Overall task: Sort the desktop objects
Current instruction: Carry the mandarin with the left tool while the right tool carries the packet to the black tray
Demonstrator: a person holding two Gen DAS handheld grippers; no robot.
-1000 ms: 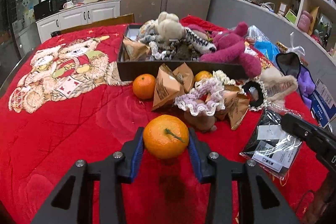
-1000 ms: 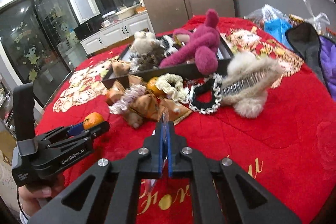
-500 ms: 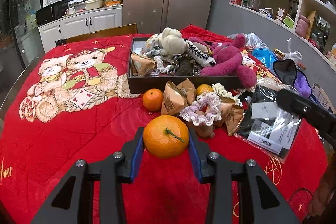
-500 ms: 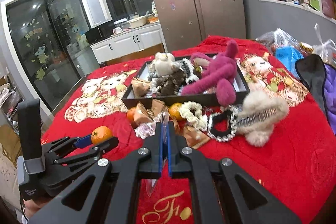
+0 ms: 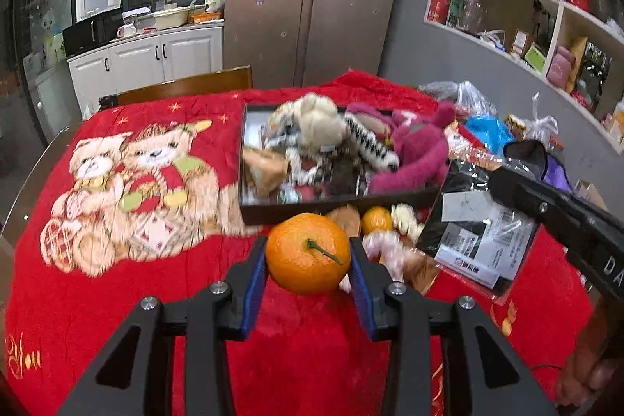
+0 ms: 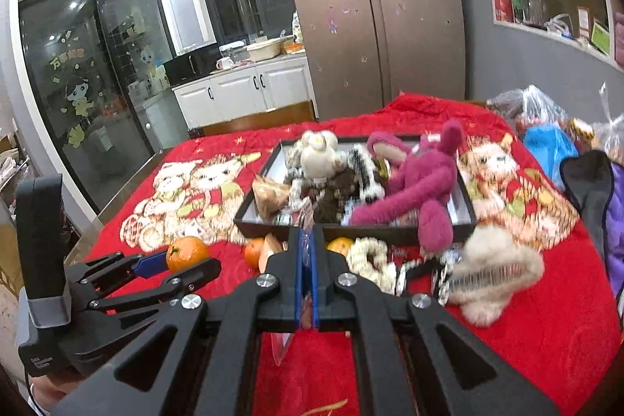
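While the red blanket [image 5: 97, 299] with its printed bears spreads under everything, the black tray [image 5: 312, 211] sits toward the far side of it, heaped with soft toys, a pink plush [image 6: 421, 178] sprawling over its right edge and a cream plush [image 5: 318, 121] at the back. Just in front of the tray lies a small clutter: a fluffy beige hair clip [image 6: 491, 271], a cream scrunchie [image 6: 366, 256] and two loose oranges [image 6: 255, 252] against the tray's near wall. My right gripper [image 6: 307, 244] has its blue pads pressed together on the edge of a clear plastic packet [image 5: 479, 236], which hangs from them above the blanket, to the right of the tray's near corner. My left gripper [image 5: 308, 256] is clamped on an orange [image 5: 308, 254]; the fruit sits squarely between the two blue pads [image 5: 253, 283], touching both, its green stem facing me, held clear of the blanket and in front of the tray's near wall. A bit of my hand [image 6: 43, 390] shows under the left handle.
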